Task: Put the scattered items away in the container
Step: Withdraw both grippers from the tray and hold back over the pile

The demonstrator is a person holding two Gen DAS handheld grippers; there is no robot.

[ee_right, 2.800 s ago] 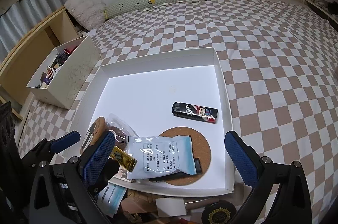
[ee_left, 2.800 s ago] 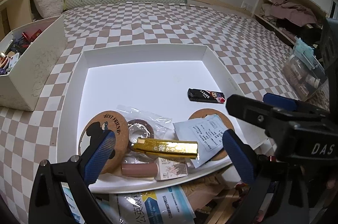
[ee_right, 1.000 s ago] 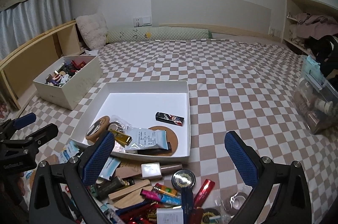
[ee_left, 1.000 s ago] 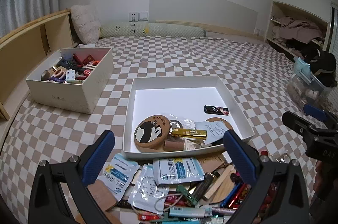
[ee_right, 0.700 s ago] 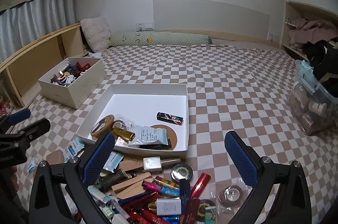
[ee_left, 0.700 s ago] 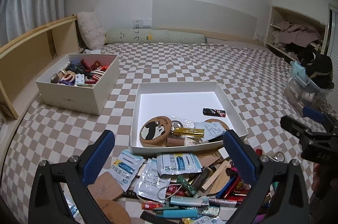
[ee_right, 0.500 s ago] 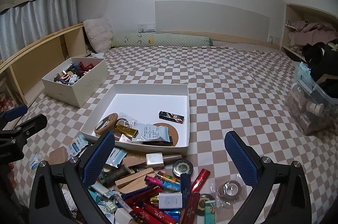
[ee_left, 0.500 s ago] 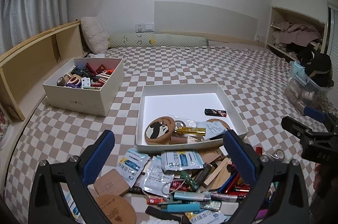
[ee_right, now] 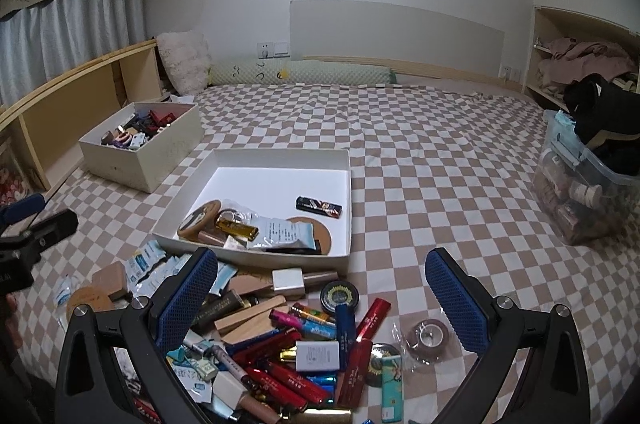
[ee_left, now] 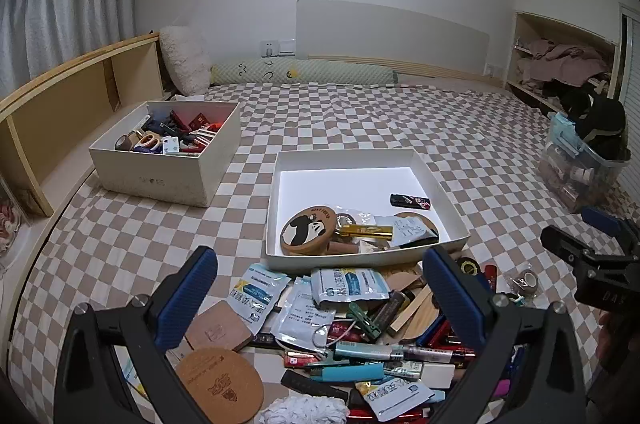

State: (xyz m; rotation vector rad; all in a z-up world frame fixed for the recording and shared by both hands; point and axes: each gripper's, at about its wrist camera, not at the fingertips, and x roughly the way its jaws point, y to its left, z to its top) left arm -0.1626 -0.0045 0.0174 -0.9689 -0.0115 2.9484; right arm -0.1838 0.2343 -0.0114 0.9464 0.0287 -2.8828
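Hovering over the pile point(ee_right: 288, 356) at the bottom centre of both views, the left gripper point(ee_left: 320, 288) and right gripper point(ee_right: 322, 288) are both spread wide, holding nothing. The tray point(ee_left: 276, 183) sits mid-frame, just beyond the pile, with a few things already inside. Sachets point(ee_left: 348, 284) look light, limp and slick, probably best pinched at a sealed edge. Tubes point(ee_right: 368, 320) look rigid and likely to roll; gripping across the middle seems safest. The cork coaster point(ee_left: 220, 384), lower left in the left view, lies flat, so an overhanging edge would help.
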